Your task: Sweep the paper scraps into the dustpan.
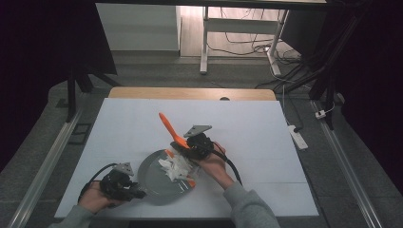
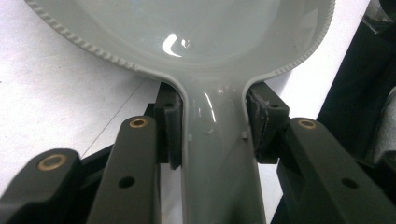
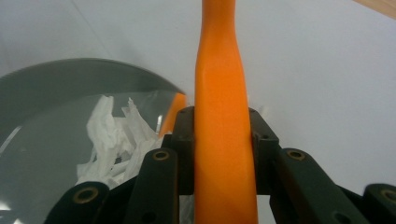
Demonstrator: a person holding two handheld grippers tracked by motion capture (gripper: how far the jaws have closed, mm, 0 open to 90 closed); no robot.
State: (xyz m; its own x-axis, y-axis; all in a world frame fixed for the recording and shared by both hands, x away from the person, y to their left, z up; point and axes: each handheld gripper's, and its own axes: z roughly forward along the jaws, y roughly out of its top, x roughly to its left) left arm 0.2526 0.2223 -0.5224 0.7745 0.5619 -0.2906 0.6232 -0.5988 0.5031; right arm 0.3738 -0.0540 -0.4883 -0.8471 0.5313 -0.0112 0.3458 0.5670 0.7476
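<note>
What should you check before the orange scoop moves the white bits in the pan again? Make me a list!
1. Left tool shut on the pan handle: ok, pads press both sides.
2. Right tool shut on the orange spatula: ok, held between both pads.
3. White shreds inside the pan: ok, piled near its right side.
4. Spatula blade under the shreds: cannot tell, the tool and hand hide it.
5. Pan flat on the table: cannot tell from these angles.
6. Table around the pan free of other things: ok.
</note>
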